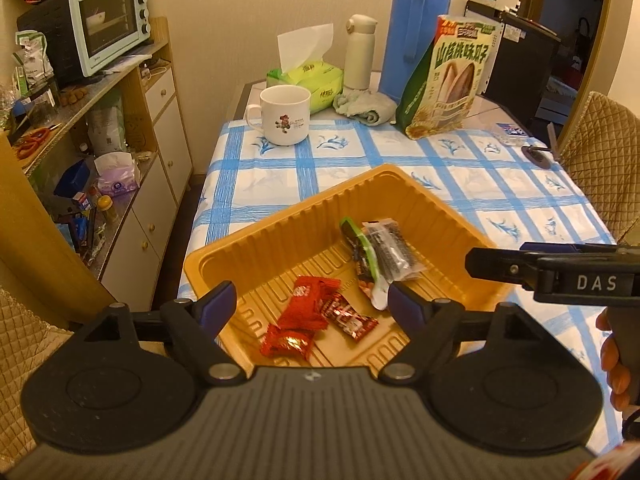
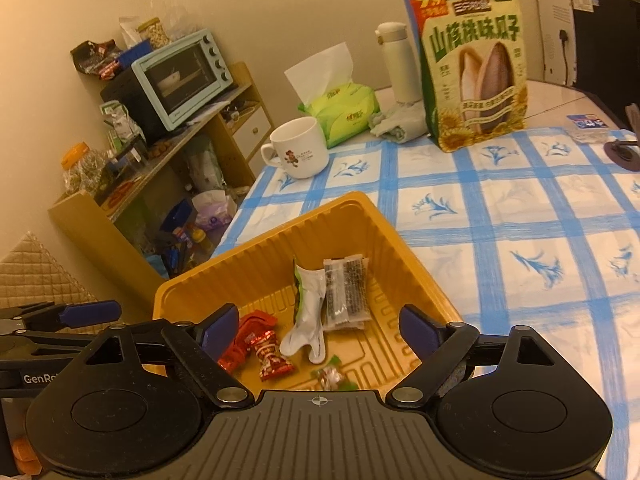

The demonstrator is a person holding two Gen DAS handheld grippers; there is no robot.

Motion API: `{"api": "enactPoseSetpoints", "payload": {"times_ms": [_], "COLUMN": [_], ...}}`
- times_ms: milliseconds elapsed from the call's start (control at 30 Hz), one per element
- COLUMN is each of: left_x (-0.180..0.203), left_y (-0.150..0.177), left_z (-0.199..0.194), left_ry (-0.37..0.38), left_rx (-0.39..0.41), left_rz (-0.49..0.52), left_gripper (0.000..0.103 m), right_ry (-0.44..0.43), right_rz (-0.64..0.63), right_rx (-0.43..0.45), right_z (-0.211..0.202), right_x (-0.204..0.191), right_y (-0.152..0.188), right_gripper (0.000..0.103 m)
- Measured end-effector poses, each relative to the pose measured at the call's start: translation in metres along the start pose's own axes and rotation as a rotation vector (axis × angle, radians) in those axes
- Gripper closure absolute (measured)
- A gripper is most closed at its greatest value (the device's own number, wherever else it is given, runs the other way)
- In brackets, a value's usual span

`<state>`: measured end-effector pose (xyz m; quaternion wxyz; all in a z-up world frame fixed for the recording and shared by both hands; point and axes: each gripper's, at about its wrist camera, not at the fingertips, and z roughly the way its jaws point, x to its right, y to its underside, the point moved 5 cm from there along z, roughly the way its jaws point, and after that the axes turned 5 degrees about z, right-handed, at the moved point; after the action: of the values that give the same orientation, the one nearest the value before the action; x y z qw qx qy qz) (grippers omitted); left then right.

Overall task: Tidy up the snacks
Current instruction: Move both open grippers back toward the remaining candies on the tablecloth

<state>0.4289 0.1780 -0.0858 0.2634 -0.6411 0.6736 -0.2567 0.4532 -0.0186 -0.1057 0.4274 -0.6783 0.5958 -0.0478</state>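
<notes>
1. The worktop (image 2: pixel 500 216) has a blue check cloth, and the big sunflower seed bag (image 2: pixel 474 68) stands at the far side, well away from both tongs.
2. The orange tray (image 1: pixel 280 236) sits near the front edge, right under both tongs.
3. The snacks lie inside the tray: red candy packets (image 1: pixel 308 312) toward the left, a dark clear packet (image 2: pixel 346 292) and a white-backed packet (image 2: pixel 308 312) toward the far right, both lying long-ways away from the tongs.
4. The left tongs (image 1: pixel 310 304) are released and empty, above the red candies.
5. The right tongs (image 2: pixel 318 330) are released and empty too, with a small green-ended candy (image 2: pixel 332 376) lying just below them.
6. I think the seed bag is the snack left outside; the right tongs are nearer it.
</notes>
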Motion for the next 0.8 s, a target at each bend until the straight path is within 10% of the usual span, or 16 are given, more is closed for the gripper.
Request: {"api": "enactPoseSetpoints", "payload": {"times_ms": [800], "left_x": [0.087], "left_y": [0.077], "left_z": [-0.15], "left_ry": [0.024], "left_rx": [0.108], "left_rz": [0.002], "left_gripper": [0.021], "right_ry": [-0.018], "right_rz": [-0.079], "right_rx": [0.045], "right_z": [-0.176], "right_x": [0.018], "right_y": [0.083], "right_gripper": [0.011]}}
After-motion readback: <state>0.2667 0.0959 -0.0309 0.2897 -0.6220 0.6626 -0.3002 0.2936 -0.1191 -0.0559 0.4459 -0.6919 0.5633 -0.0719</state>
